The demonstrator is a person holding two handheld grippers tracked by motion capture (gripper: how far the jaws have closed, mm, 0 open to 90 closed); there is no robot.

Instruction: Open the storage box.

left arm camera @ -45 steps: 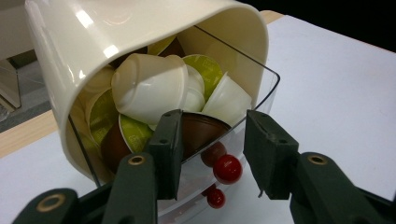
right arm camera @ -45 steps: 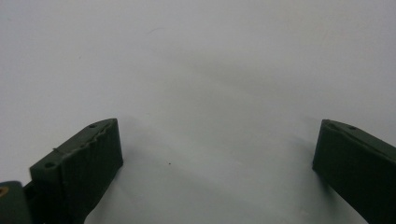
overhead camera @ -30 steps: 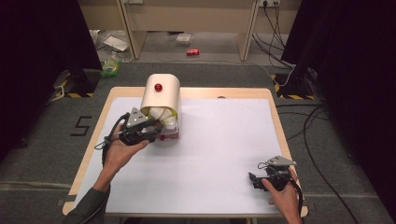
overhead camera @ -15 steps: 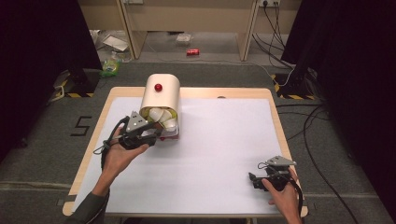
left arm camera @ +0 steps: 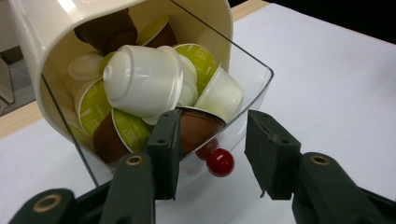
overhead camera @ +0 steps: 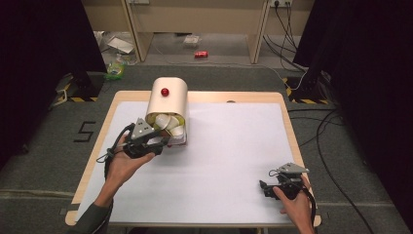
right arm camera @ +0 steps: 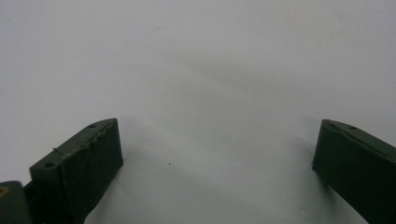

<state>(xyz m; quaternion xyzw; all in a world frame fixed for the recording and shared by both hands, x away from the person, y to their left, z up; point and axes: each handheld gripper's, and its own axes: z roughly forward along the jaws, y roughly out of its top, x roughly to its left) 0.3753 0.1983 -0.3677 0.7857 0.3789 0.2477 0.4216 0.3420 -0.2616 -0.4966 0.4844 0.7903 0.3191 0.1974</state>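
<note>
Two jaws of the left gripper point(left arm camera: 212, 158) stand partly apart around the red knob point(left arm camera: 220, 162), not pinching it. The pod box point(overhead camera: 168, 105) sits at ten o'clock on the table point(overhead camera: 234, 161). The right gripper point(overhead camera: 272, 187), wide open and empty, rests at five o'clock.

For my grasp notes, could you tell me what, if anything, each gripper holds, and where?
Nothing is held. The left gripper stands open, its jaws astride the red knob without touching it; the right gripper is open and empty.
</note>
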